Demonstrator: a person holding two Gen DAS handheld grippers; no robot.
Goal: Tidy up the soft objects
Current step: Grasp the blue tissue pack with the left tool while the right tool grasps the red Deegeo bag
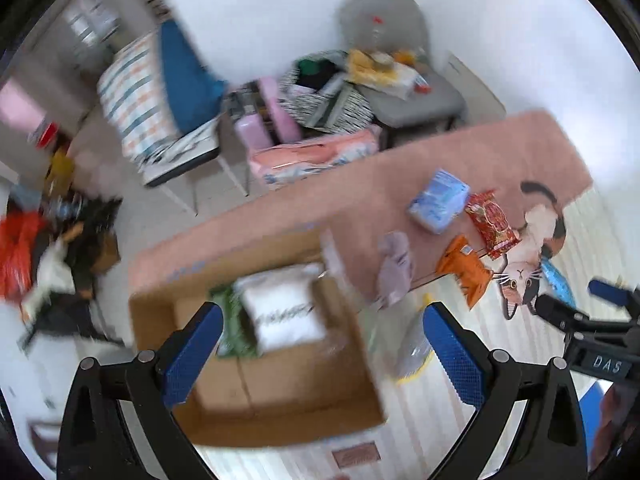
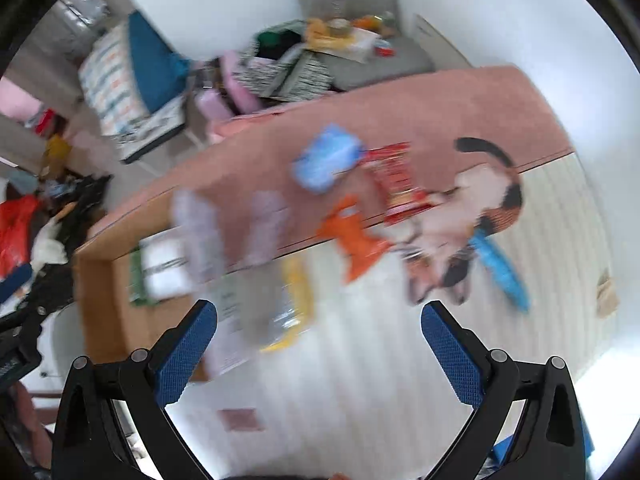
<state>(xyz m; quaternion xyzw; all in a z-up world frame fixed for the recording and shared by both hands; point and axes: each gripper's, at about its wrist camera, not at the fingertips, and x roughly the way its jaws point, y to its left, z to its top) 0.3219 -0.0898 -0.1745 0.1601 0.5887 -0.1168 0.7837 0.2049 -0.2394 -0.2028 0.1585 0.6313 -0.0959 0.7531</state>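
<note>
An open cardboard box (image 1: pixel 280 392) sits on the table and holds a white packet (image 1: pixel 286 312) and a green packet (image 1: pixel 234 328). My left gripper (image 1: pixel 322 352) is open and empty above the box. My right gripper (image 2: pixel 320 348) is open and empty above a clear and yellow bag (image 2: pixel 286 312), which also shows in the left wrist view (image 1: pixel 412 348). On the table lie a blue packet (image 1: pixel 438 200), a red packet (image 1: pixel 494 224), an orange packet (image 1: pixel 464 268), a pale purple packet (image 1: pixel 394 268) and a light blue item (image 2: pixel 500 268). Both views are blurred.
The table has a pink and striped cat-print cover (image 1: pixel 528 248). Behind it stand a grey chair (image 1: pixel 400 92) piled with things, a striped basket (image 1: pixel 328 96), pink packs (image 1: pixel 316 156) and a chair with cushions (image 1: pixel 160 96). Clutter lies on the floor at left (image 1: pixel 48 248).
</note>
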